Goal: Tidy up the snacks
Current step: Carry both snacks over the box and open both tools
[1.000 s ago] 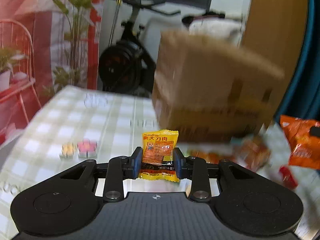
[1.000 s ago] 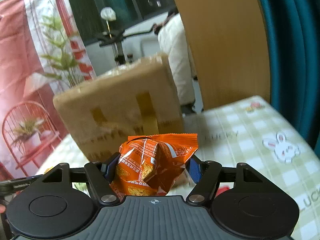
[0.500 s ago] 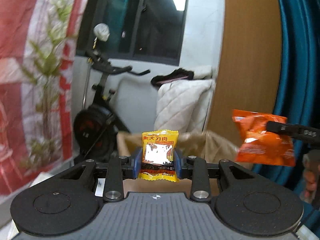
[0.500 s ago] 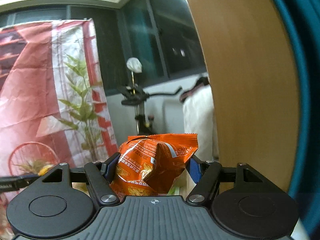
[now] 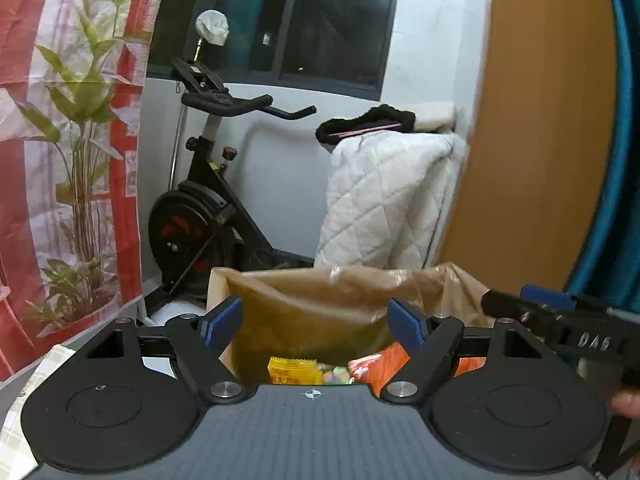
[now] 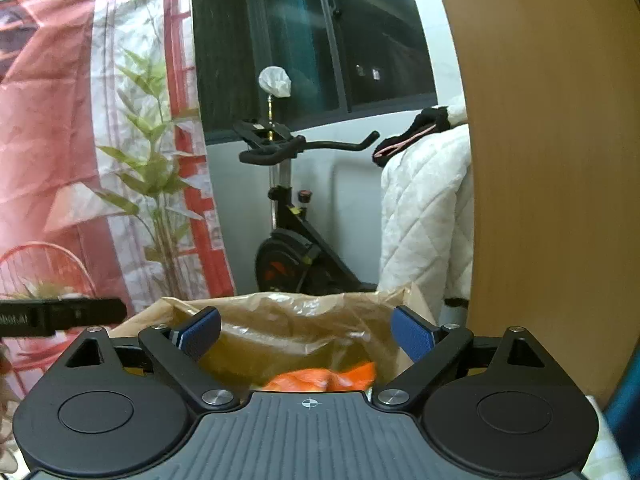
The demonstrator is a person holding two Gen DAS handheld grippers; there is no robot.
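Both pairs of fingers are spread wide with nothing between them: the left gripper [image 5: 318, 320] and the right gripper [image 6: 306, 332] hang over the open cardboard box [image 5: 304, 304]. Inside the box lie the yellow snack packet [image 5: 294, 370] and the orange snack packet [image 6: 324, 378]. Beyond stand an exercise bike [image 5: 200, 220] and a white quilt [image 5: 384, 200].

- A lived-in home room, not a lab or shop.
- An exercise bike [image 5: 208, 216] stands by a dark window [image 5: 304, 20].
- A white quilted blanket [image 5: 384, 196] is draped beside it.
- A printed plant backdrop [image 6: 100, 140] hangs on the left.
- A checked tablecloth [image 5: 24, 412] covers the table.
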